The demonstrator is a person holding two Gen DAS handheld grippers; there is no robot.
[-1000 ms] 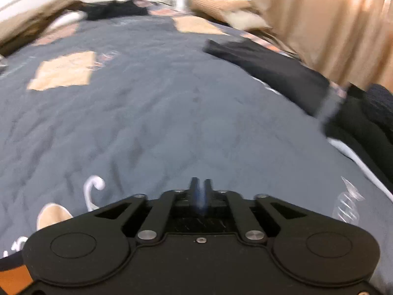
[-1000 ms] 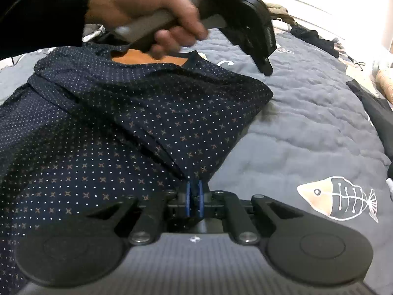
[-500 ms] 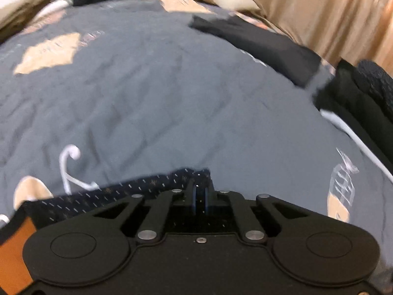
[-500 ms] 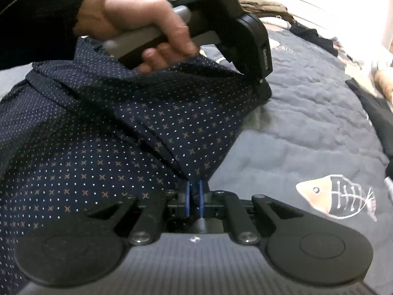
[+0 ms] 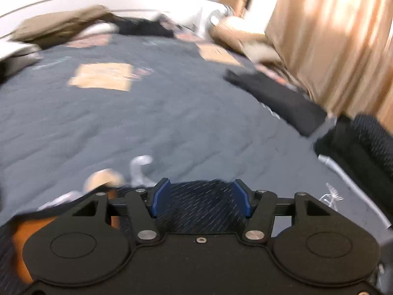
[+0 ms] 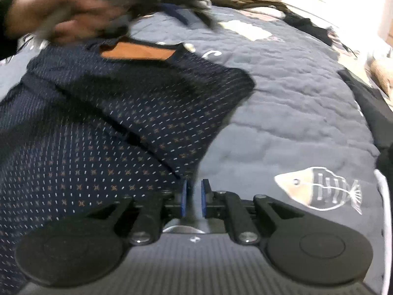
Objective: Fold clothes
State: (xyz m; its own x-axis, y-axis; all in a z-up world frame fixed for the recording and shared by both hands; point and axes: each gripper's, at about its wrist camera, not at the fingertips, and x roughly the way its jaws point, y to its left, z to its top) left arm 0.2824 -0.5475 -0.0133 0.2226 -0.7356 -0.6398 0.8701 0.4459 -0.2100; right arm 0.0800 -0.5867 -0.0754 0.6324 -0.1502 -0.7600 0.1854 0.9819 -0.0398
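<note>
A navy dotted shirt (image 6: 98,135) with an orange collar lining (image 6: 137,52) lies on the grey quilted bed cover (image 6: 294,123), one side folded over. In the left wrist view my left gripper (image 5: 201,200) hovers over the shirt's edge (image 5: 203,204). Its jaws are opening and the blue pads (image 5: 161,196) stand wide apart without pressing the cloth. A blurred hand (image 6: 61,19) carries that gripper at the top left of the right wrist view. My right gripper (image 6: 194,196) sits at the shirt's near hem, its jaws opening to a narrow gap that shows grey cover.
Black garments (image 5: 282,100) lie along the bed's right side by a tan curtain (image 5: 331,36). Brown and dark clothes (image 5: 61,24) are piled at the far end. A white cord (image 5: 348,184) runs near the right edge. A fish print (image 6: 319,189) marks the cover.
The left gripper, shut at the shirt's far corner half a second ago, has opened and lifted away. The corner now lies flat. The right gripper's pads have parted slightly.
</note>
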